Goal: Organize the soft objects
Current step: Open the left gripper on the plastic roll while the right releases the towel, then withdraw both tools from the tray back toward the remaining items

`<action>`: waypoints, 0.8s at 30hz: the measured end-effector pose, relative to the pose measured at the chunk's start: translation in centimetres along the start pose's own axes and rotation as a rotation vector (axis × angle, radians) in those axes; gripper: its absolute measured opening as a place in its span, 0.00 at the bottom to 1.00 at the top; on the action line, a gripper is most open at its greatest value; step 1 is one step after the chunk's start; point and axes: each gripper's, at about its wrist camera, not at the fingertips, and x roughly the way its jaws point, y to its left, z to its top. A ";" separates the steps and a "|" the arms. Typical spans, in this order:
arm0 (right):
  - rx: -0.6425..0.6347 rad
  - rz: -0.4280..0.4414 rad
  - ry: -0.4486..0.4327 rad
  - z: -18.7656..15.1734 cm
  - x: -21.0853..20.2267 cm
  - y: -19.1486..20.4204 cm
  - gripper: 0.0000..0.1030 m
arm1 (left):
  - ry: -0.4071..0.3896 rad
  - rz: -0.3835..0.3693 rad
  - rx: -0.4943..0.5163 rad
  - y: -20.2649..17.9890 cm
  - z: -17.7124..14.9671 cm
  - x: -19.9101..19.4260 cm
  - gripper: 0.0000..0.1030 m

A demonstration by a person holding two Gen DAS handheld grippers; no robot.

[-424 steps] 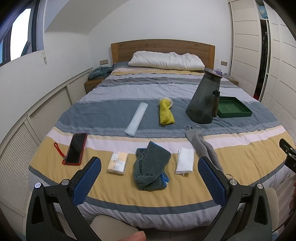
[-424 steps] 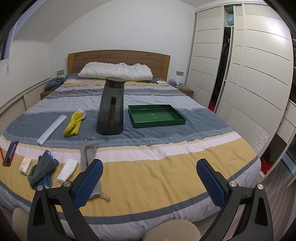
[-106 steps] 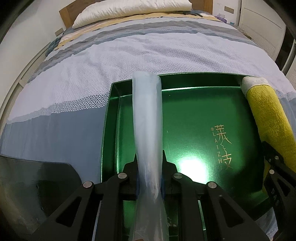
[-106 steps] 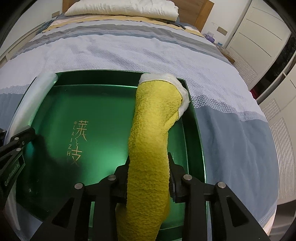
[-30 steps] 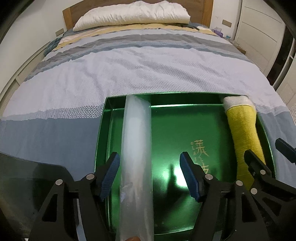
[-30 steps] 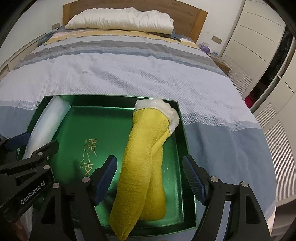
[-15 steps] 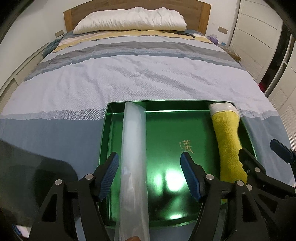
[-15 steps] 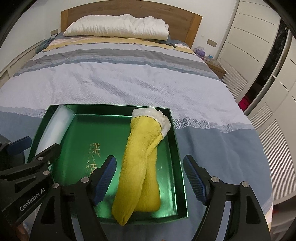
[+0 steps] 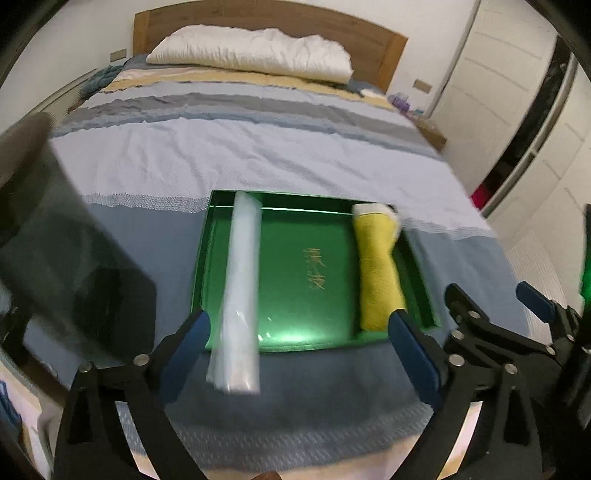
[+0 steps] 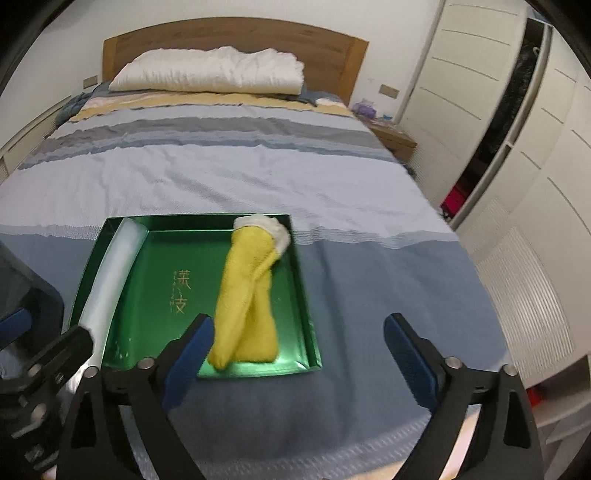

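Shallow green metal tray (image 9: 413, 254) ahead of both wide-open, just-opened grippers (image 9: 299, 343) (image 10: 295, 347), empty (rolled yellow towel (image 10: 251, 295) lengthwise, nearer the right; translucent plastic roll (image 9: 240, 288) lengthwise, left).

A bed (image 10: 229, 173) occupies most of both views, covered by a quilt (image 9: 236, 147) banded in pale lilac, grey, blue and yellow. A wooden headboard (image 10: 325, 51) is seen at 12 o'clock, with a white pillow (image 10: 210, 72) laid against it. Plain white walls (image 10: 229, 14) are noted behind. White panelled wardrobe doors (image 10: 480, 92) are seen from 1 to 4 o'clock, with a dark open gap (image 10: 498, 125) between them. A wooden bedside table (image 10: 395, 142) stands at 2 o'clock. Lighting is even and soft.
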 end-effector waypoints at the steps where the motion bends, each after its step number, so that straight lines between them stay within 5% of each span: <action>1: 0.004 -0.007 -0.009 -0.2 -1.1 -0.3 0.96 | -0.011 -0.006 0.003 0.0 -0.5 -1.2 0.93; 7: 0.011 -0.023 -0.055 -2.5 -7.6 -0.2 0.99 | -0.022 -0.035 -0.018 1.1 -3.9 -6.7 0.95; 14: -0.009 -0.009 -0.115 -7.3 -16.6 1.4 1.00 | -0.006 -0.090 0.142 2.5 -10.8 -14.3 0.95; 24: 0.047 0.043 -0.226 -13.7 -30.0 4.0 1.00 | -0.250 -0.066 0.306 9.0 -14.4 -28.0 0.95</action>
